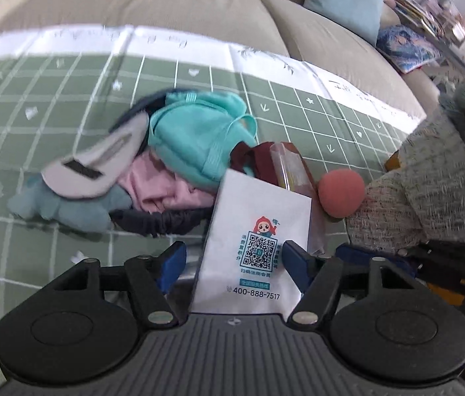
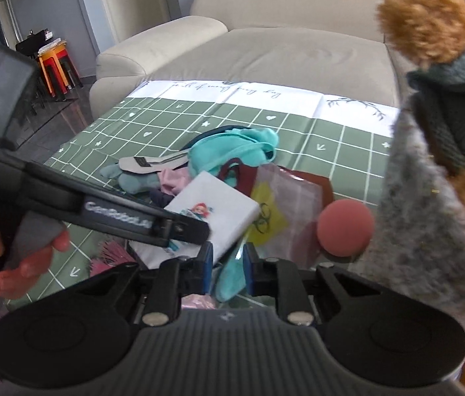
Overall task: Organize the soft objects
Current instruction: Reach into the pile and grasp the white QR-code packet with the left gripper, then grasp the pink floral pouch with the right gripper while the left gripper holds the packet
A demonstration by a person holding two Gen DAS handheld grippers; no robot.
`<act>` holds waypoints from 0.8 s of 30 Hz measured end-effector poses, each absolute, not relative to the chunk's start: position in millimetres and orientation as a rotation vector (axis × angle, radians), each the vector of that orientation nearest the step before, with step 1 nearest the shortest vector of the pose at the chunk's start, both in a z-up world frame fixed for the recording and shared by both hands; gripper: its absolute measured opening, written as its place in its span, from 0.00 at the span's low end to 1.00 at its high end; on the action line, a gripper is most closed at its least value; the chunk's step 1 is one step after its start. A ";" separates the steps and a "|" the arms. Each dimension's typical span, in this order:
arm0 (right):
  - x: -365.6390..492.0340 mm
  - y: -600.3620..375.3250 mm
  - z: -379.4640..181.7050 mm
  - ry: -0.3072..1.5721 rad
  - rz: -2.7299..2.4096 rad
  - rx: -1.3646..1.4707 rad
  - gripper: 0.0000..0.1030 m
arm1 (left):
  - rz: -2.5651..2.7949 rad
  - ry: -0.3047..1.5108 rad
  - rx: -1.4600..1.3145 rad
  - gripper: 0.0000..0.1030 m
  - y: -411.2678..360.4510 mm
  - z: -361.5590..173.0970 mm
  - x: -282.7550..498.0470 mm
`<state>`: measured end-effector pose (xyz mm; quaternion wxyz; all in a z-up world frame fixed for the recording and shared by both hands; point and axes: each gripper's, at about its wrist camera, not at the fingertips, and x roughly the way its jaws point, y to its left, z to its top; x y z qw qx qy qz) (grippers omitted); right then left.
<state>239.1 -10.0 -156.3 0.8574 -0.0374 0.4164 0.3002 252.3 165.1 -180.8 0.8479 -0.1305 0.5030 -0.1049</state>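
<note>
In the left wrist view, the left gripper (image 1: 234, 257) has its fingers wide open around a white packet (image 1: 255, 247), not clamping it. The soft objects (image 1: 179, 151) lie heaped mid-counter, unsorted.

In the right wrist view, the right gripper (image 2: 227, 264) seems to pinch a teal cloth (image 2: 231, 277); the plush bear (image 2: 430, 181) is at the right edge. Sorting looks barely begun.

Soft daylight, motion-blurred cloth edges, strong fisheye bending at borders, white band overexposed

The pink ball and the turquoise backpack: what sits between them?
In the left wrist view, a dark red pouch and a clear plastic packet lie between pink ball and turquoise backpack.
</note>
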 end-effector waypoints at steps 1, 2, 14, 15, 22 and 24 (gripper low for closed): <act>240.1 -7.6 -157.7 0.877 0.633 -0.081 0.17 | -0.227 1.069 -0.306 0.76 168.1 -184.5 253.7; 240.5 -6.0 -159.0 0.881 0.633 -0.084 0.17 | -0.235 1.077 -0.341 0.76 171.1 -188.2 255.5; 248.1 5.3 -170.4 0.913 0.570 -0.134 0.17 | -0.303 1.050 -0.417 0.43 171.0 -159.9 244.6; 248.9 3.9 -171.1 0.917 0.568 -0.129 0.17 | -0.309 1.054 -0.424 0.43 169.2 -158.0 245.1; 249.0 2.2 -173.3 0.924 0.570 -0.146 0.17 | -0.225 1.117 -0.399 0.11 144.8 -172.1 262.0; 247.1 -1.6 -169.3 0.923 0.574 -0.139 0.18 | -0.220 1.085 -0.429 0.10 144.7 -167.5 254.5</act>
